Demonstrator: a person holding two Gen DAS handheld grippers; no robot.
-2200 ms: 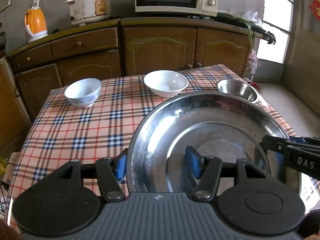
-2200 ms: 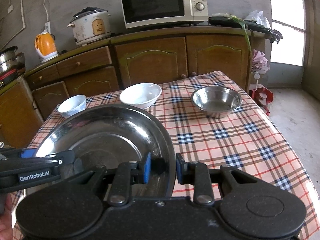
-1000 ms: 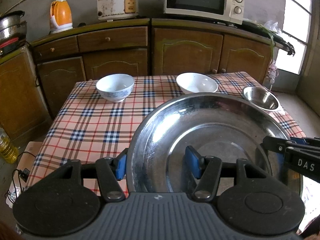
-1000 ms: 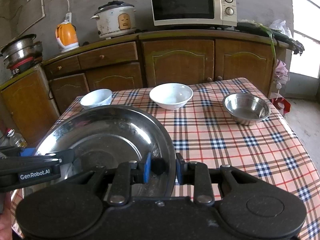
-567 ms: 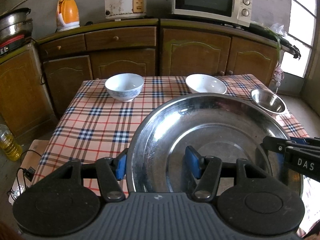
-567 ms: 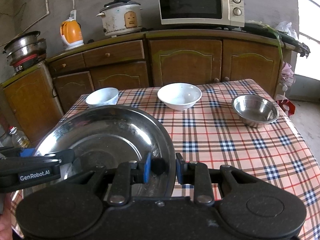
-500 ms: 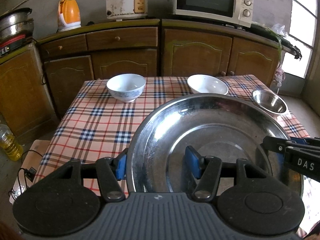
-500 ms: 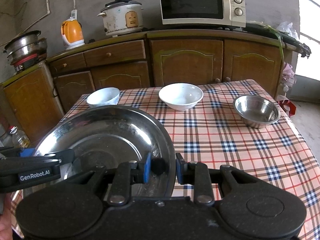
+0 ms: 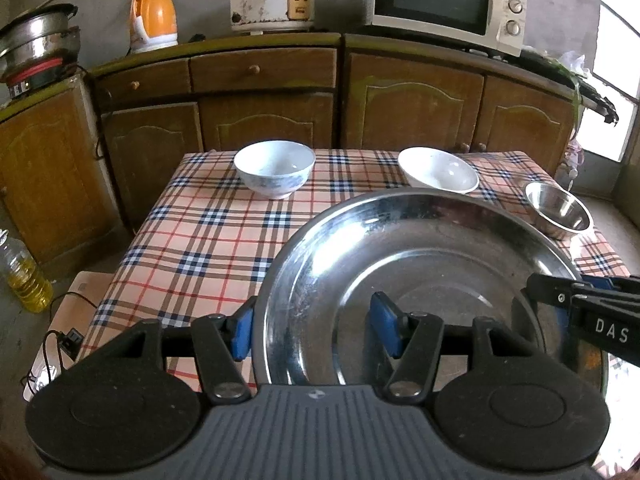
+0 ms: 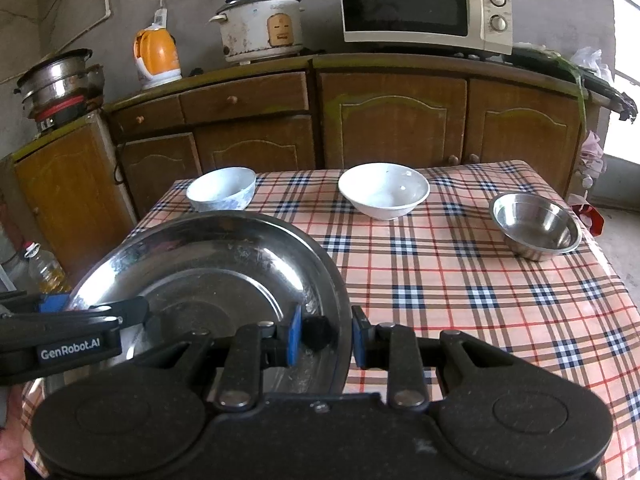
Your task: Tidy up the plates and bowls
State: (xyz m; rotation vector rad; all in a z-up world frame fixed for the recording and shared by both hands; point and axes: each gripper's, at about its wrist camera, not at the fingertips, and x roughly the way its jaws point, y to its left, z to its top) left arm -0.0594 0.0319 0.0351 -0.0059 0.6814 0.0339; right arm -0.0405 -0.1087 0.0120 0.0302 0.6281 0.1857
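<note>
A large steel plate [image 9: 420, 256] is held off the table between both grippers; it also shows in the right wrist view [image 10: 216, 272]. My left gripper [image 9: 316, 328] straddles its left rim, jaws wide apart. My right gripper [image 10: 324, 336] is shut on its right rim. On the checked table [image 10: 460, 300] stand a blue-patterned white bowl [image 9: 274, 168], a plain white bowl [image 10: 383, 190] and a small steel bowl [image 10: 534, 226].
Wooden cabinets [image 10: 392, 124] run behind the table, with a microwave [image 10: 424, 6], a rice cooker [image 10: 260, 26] and an orange kettle [image 10: 157, 56] on top. An oil bottle [image 9: 24, 276] stands on the floor at the left. A window is at the right.
Both grippers and the plate have drawn back and risen from the table together. The bowls look farther off. The hold on the plate is unchanged.
</note>
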